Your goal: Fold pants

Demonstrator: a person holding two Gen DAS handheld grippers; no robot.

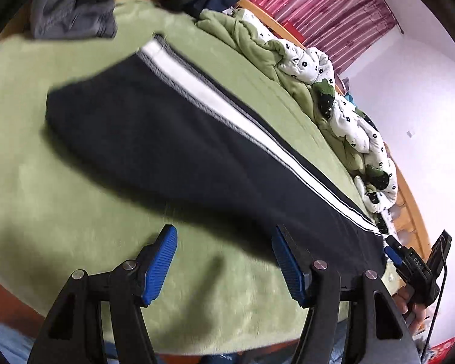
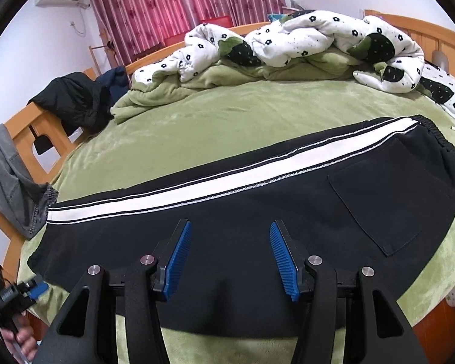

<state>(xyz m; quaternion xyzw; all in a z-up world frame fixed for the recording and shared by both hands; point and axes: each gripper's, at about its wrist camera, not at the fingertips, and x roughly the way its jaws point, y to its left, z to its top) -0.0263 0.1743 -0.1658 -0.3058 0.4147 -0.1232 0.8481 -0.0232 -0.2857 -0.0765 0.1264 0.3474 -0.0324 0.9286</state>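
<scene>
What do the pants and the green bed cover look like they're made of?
Pants: soft matte black knit, probably jersey or fleece sweatpants; elastic gathered waistband, sewn white side stripe. Bed cover: fuzzy green plush, likely fleece; short nap shows brushed, shaded patches.

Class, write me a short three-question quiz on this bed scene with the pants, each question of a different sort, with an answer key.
1. True or false: the black pants lie flat along the green bed cover.
2. Multiple choice: the white stripe runs (A) across the waistband only, (B) along the length of the leg, (C) around the pocket.
3. Short answer: is any cloth between the pads of the right hand-held gripper?

Key
1. True.
2. B.
3. No. Its jaws stand apart above the pants, with nothing pinched. The left hand-held gripper is open too.
</scene>
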